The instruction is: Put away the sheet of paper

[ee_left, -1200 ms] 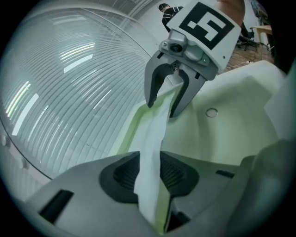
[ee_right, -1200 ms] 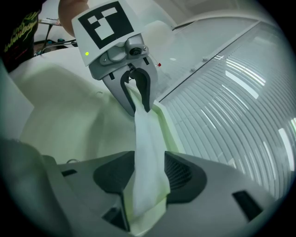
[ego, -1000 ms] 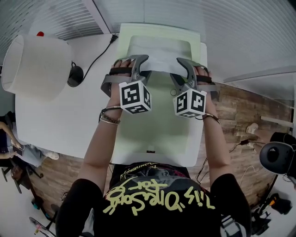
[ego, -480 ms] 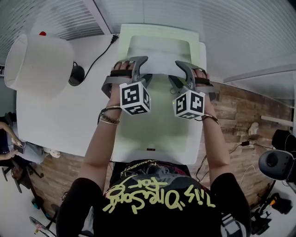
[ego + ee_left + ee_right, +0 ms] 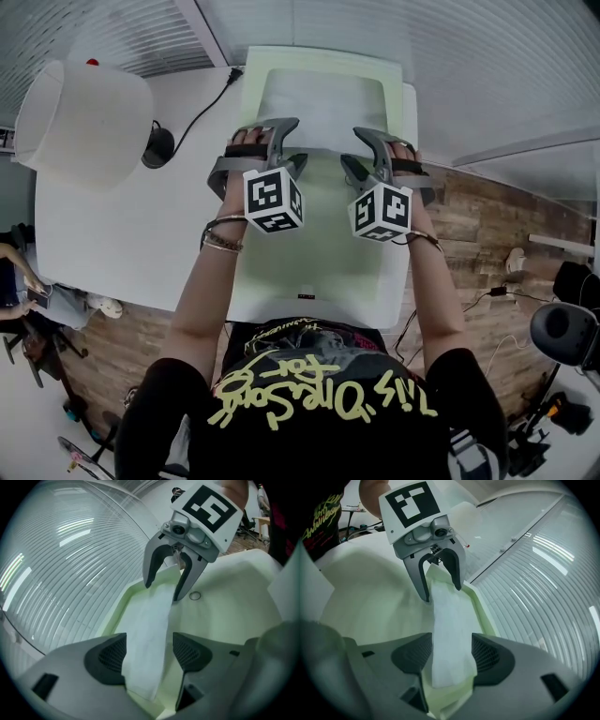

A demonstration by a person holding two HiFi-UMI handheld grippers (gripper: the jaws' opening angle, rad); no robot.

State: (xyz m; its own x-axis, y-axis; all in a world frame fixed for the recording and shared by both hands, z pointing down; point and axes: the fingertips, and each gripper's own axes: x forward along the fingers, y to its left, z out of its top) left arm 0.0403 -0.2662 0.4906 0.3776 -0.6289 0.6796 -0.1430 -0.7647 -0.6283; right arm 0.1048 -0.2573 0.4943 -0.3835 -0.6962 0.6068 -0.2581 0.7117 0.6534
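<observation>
A white sheet of paper (image 5: 323, 108) lies in the far half of a pale green tray (image 5: 319, 253) on the white table. My left gripper (image 5: 298, 141) and right gripper (image 5: 349, 147) face each other over the sheet's near edge. In the left gripper view the sheet (image 5: 150, 625) runs between the left gripper's (image 5: 149, 653) spread pads without being pressed, and the right gripper (image 5: 164, 590) stands open opposite. In the right gripper view the sheet (image 5: 450, 625) lies loose between the right gripper's (image 5: 451, 656) pads, with the left gripper (image 5: 442, 591) open beyond it.
A lamp with a big white shade (image 5: 84, 122) and black base (image 5: 159, 148) stands at the table's left, its cable (image 5: 202, 108) running toward the tray's far corner. A ribbed pale wall (image 5: 469, 56) rises behind the table. Wooden floor (image 5: 469, 234) lies to the right.
The jaws of both grippers have spread wider and no longer pinch the sheet. Both grippers have drawn slightly back toward me while the sheet stays in the tray.
</observation>
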